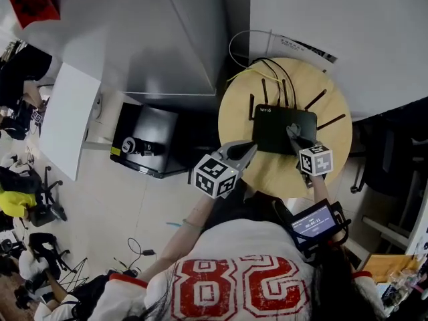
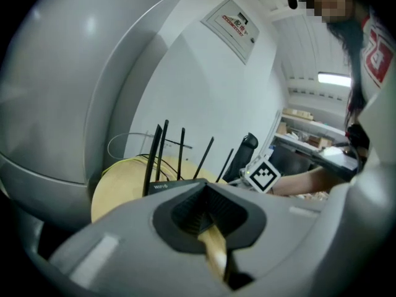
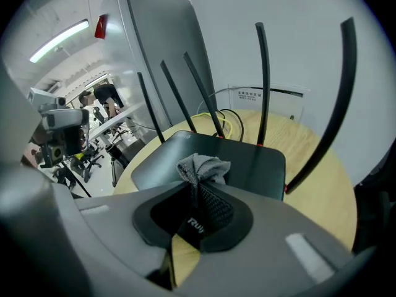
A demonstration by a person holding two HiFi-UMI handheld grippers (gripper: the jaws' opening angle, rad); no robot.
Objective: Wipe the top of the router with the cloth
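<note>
The right gripper [image 1: 296, 139] pinches the grey cloth [image 3: 203, 167] just over the router [image 1: 271, 129] top; the left gripper [image 1: 245, 152], closed and empty, sits beside it.

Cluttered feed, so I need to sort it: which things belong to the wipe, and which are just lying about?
Job: router; cloth, pinched in right gripper; round table under the router.
Lying about: cables; black box on floor; white panel; left gripper, shut, empty.

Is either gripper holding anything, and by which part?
The right gripper pinches the grey cloth by a bunched fold, over the router. The left gripper is shut, empty.
</note>
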